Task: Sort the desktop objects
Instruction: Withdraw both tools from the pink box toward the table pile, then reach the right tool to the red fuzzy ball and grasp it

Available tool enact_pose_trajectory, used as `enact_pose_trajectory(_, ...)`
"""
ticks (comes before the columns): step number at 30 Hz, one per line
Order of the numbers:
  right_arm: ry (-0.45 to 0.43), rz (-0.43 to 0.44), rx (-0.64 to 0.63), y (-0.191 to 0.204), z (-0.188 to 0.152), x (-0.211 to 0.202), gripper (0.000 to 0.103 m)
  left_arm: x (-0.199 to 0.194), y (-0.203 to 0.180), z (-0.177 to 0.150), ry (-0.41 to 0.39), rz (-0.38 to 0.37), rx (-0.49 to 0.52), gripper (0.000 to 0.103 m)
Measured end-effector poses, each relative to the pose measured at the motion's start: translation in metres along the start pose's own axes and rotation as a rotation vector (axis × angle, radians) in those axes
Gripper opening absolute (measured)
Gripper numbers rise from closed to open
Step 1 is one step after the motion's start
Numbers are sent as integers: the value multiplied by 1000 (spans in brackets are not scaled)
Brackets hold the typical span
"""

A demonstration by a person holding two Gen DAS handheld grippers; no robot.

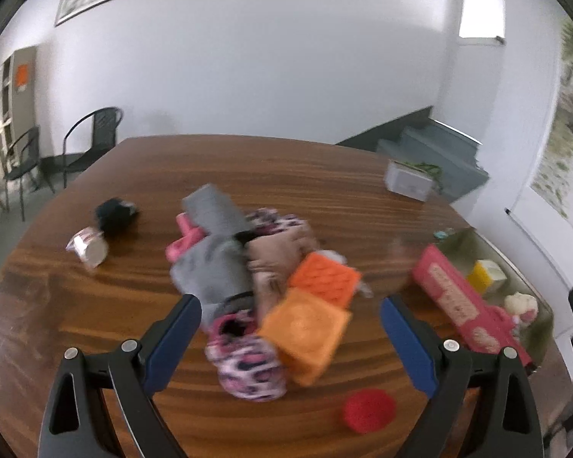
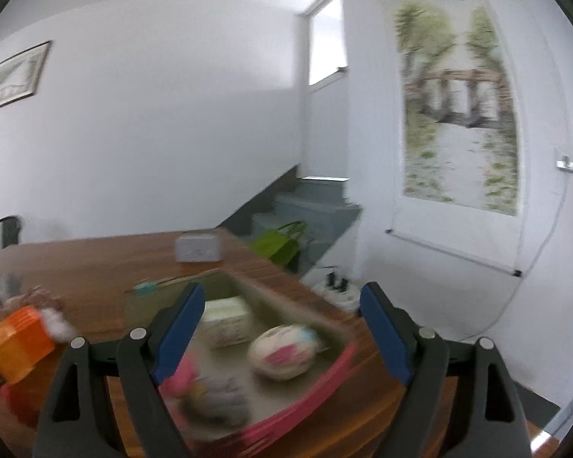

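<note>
My left gripper (image 1: 290, 305) is open and empty above a pile on the wooden table (image 1: 133, 313). The pile holds two orange blocks (image 1: 305, 330), grey cloth (image 1: 214, 263), a pink-patterned cloth roll (image 1: 248, 366) and a pink item (image 1: 185, 234). A red ball (image 1: 369, 410) lies near the front. A pink-rimmed tray (image 1: 454, 301) at the right holds a yellow cube (image 1: 485, 273) and a small plush (image 1: 521, 305). My right gripper (image 2: 282, 301) is open and empty above this tray (image 2: 309, 381), which holds a pale egg-shaped toy (image 2: 282, 351), a box (image 2: 225, 318) and blurred soft items (image 2: 214, 400).
A white tub (image 1: 89, 248) and a dark object (image 1: 114, 212) lie at the table's left. A grey box (image 1: 408, 181) stands at the far right edge. Black chairs (image 1: 91, 141) stand behind the table. Stairs (image 2: 305, 206) and a green bag (image 2: 279, 246) are beyond it.
</note>
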State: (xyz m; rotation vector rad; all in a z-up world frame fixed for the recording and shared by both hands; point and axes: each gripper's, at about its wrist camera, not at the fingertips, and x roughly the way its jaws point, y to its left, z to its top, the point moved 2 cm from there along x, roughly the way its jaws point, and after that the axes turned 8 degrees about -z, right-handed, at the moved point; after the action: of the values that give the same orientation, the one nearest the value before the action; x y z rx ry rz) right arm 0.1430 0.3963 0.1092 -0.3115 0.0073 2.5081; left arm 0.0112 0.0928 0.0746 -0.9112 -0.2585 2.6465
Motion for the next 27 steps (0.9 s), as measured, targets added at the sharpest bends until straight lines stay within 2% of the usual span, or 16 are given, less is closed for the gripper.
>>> enact_pose_trajectory(4, 108, 255, 23, 30, -2, -15, 101, -3, 28, -2, -11, 22, -66, 96)
enact_pose_trajectory(8, 175, 479, -69, 74, -6, -29, 102, -5, 45, -3, -12, 29, -110, 96)
enact_pose_trajectory(11, 306, 659, -151, 112, -22, -27, 102, -4, 47, -5, -5, 24, -109, 96)
enact_pose_trajectory(13, 379, 724, -190, 133, -35, -27, 102, -3, 47, -6, -1, 20, -104, 96)
enact_pose_trajectory(19, 452, 754, -252, 161, -62, -29, 100, -1, 51, -7, 10, 16, -124, 96)
enact_pose_trajectory(22, 472, 754, -263, 165, -66, -26, 91, 0, 54, -7, 20, 13, -140, 96)
enact_pose_trajectory(24, 484, 753, -277, 168, -66, -23, 79, 1, 53, -8, 28, 7, -140, 96)
enact_pose_trajectory(27, 512, 748, -311, 178, -70, -20, 68, 2, 51, -9, 33, 4, -133, 96)
